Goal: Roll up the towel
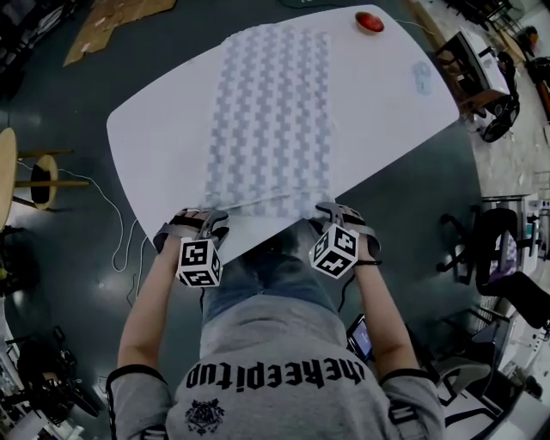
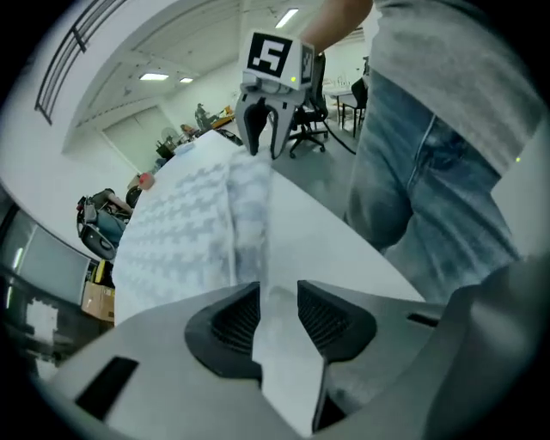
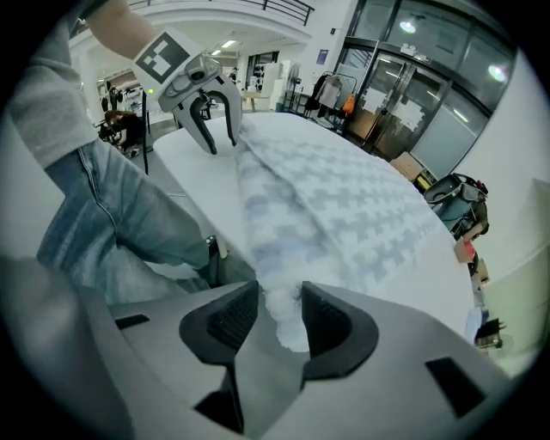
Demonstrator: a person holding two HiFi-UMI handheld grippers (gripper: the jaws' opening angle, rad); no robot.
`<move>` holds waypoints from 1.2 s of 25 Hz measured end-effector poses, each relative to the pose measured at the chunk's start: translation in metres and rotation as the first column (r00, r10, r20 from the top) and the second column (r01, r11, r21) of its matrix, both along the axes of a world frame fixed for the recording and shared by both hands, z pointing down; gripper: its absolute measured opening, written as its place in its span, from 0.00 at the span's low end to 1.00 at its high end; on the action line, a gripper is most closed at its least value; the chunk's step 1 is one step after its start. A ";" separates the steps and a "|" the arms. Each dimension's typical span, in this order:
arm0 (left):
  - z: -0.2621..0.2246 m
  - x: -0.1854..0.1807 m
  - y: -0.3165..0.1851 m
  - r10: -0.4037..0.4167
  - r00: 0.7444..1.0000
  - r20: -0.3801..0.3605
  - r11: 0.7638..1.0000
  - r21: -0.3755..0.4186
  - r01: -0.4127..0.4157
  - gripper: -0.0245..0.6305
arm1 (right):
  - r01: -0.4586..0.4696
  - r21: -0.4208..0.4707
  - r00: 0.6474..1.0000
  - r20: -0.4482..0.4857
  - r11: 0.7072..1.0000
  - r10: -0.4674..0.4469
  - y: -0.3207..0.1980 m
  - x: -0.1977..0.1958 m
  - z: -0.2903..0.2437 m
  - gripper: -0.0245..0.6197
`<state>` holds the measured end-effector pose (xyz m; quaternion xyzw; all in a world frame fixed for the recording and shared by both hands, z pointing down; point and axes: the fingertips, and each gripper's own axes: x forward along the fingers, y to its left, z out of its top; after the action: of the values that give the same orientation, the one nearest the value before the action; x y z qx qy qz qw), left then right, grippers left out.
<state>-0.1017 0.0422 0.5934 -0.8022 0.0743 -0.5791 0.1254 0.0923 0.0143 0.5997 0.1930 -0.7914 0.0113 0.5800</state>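
Observation:
A white-and-grey checked towel (image 1: pixel 271 112) lies spread lengthwise on the white table (image 1: pixel 391 99). Its near end is turned over into a low roll at the table's front edge. My left gripper (image 1: pixel 199 220) points down at the roll's left end. In the left gripper view its jaws (image 2: pixel 277 311) stand open, with the towel (image 2: pixel 185 223) just ahead of the pads. At the roll's right end, my right gripper (image 1: pixel 335 213) is also open. In the right gripper view the rolled end of the towel (image 3: pixel 344 198) bulges between its jaws (image 3: pixel 279 314).
A red object (image 1: pixel 369 21) sits at the table's far right corner. The person's legs stand against the front edge. A round stool (image 1: pixel 26 180) is on the floor at left, office chairs (image 1: pixel 498 249) at right, and cardboard (image 1: pixel 112 21) at far left.

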 end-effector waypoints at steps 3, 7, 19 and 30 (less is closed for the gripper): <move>0.001 -0.018 -0.028 -0.057 0.998 0.028 0.998 0.039 0.056 0.26 | 0.004 -0.002 1.000 -0.021 1.000 -0.004 -0.003 0.001 0.005 0.26; -0.001 -0.037 -0.053 -0.089 0.994 0.056 0.995 0.045 0.087 0.30 | 0.000 0.011 0.999 -0.046 1.000 0.001 -0.007 0.002 0.007 0.27; 0.006 -0.049 -0.062 -0.192 0.980 0.047 0.981 -0.029 0.194 0.13 | 0.017 0.067 0.995 -0.096 0.998 -0.011 -0.021 0.008 0.005 0.10; 0.002 -0.057 -0.025 -0.148 0.986 0.074 0.978 -0.134 0.157 0.08 | 0.068 -0.060 0.997 -0.035 0.996 -0.071 0.007 0.003 -0.004 0.08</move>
<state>-0.1586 0.0168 0.5956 -0.7822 0.0909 -0.6159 0.0263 0.0953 0.0209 0.5954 0.1483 -0.7861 0.0109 0.5999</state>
